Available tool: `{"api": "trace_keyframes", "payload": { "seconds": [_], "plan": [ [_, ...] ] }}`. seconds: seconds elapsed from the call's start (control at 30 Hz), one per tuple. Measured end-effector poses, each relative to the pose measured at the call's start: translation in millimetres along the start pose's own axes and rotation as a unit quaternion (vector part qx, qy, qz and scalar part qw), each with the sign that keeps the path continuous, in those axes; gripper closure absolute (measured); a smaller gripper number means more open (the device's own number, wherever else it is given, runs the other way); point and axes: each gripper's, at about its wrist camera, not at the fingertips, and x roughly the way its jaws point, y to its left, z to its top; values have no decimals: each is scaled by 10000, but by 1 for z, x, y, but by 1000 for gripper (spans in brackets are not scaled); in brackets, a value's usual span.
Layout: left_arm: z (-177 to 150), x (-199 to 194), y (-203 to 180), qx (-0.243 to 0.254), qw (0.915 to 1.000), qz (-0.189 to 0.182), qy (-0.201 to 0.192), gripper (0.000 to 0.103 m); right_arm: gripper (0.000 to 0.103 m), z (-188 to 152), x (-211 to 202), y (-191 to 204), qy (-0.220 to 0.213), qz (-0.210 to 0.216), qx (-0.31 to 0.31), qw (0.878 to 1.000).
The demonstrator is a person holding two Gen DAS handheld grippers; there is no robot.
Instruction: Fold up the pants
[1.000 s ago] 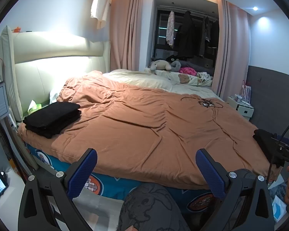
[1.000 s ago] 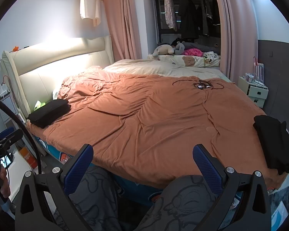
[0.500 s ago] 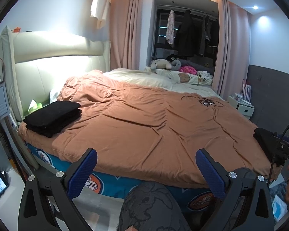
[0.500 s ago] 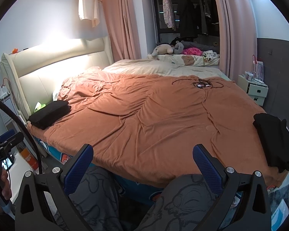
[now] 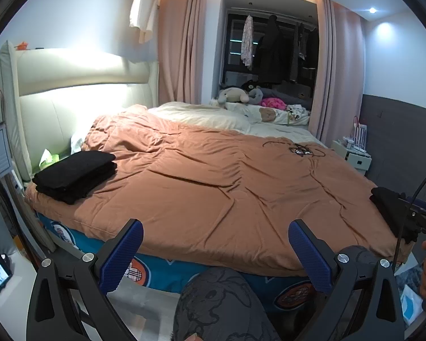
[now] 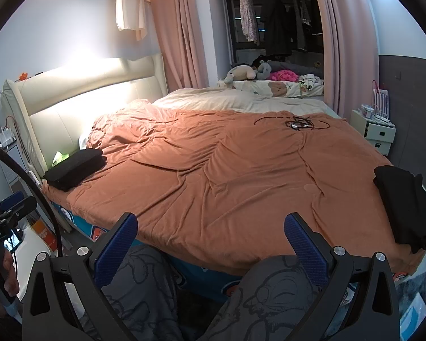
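Well apart, unfolded black pants (image 6: 400, 204) (right corner), right gripper (image 6: 210, 244) jaws spread.

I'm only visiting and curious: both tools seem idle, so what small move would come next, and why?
Probably reach the right hand-held gripper toward the loose black pants at the blanket's right edge. Both it and the left hand-held gripper are open and empty, and the black stack opposite already looks folded.

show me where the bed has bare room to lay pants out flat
The widest free patch is the middle of the orange duvet, between the folded black stack on the left edge and the loose black garment on the right edge. The far side is taken by tangled cables, the near-left corner by the stack.
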Motion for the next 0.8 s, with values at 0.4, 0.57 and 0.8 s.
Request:
{"api": "trace_keyframes", "payload": {
  "seconds": [0.4, 0.57, 0.8],
  "plan": [
    [-1, -2, -3, 15, 10000, -59, -16, 0, 0, -2, -2, 1, 26, 17, 29, 10000],
    [-1, -2, -8, 43, 9999, -145, -9, 0, 0, -3, -3, 0, 17, 31, 42, 10000],
    [0, -2, -10, 45, 9998, -211, 17, 0, 0, -3, -3, 0, 46, 14, 73, 10000]
  ]
}}
